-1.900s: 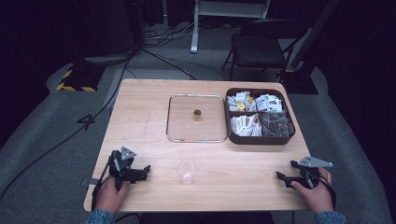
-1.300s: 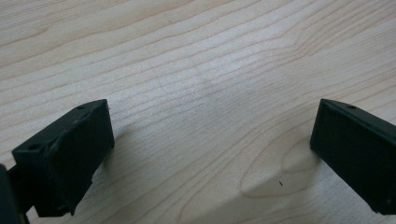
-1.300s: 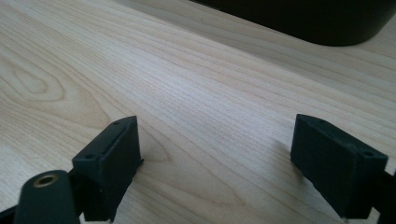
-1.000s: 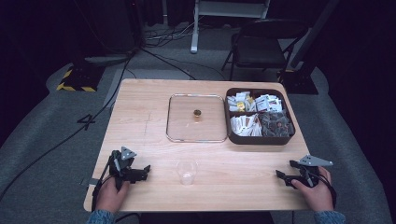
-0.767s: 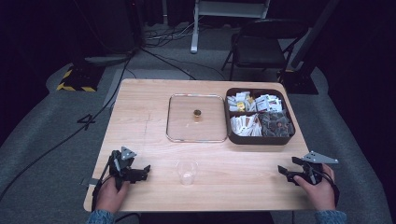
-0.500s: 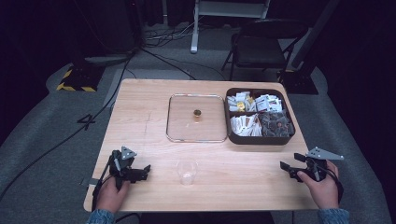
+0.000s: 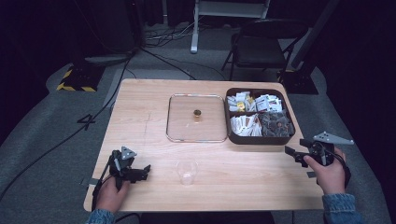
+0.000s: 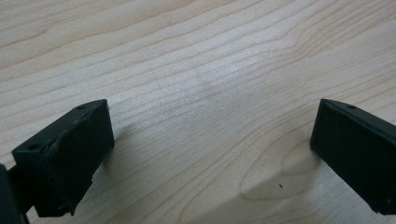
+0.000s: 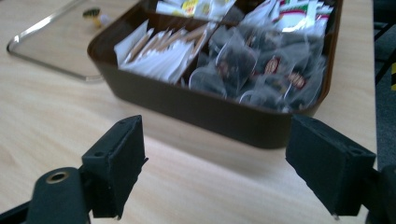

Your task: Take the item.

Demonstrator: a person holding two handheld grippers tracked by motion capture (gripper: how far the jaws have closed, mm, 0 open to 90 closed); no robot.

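A dark brown compartment tray [image 7: 258,139] at the table's right holds tea bags and paper sachets. In the right gripper view its near wall [image 9: 196,107] stands just beyond the jaws, with clear tea bags [image 9: 252,65] and white sachets [image 9: 159,51] inside. My right gripper [image 7: 294,146] [image 9: 215,154] is open and empty, held just in front of the tray's near right corner. My left gripper [image 7: 145,172] [image 8: 212,135] rests open at the near left, over bare wood. A clear plastic cup [image 7: 187,172] stands upright to its right.
A square glass lid [image 7: 182,126] with a small gold knob [image 7: 197,114] lies flat left of the tray; its rim [image 9: 46,65] shows in the right gripper view. A folding chair [image 7: 261,46] and floor cables lie beyond the table's far edge.
My right gripper has risen off the table and moved forward toward the tray's near right corner. The left gripper, cup, lid and tray have stayed put.
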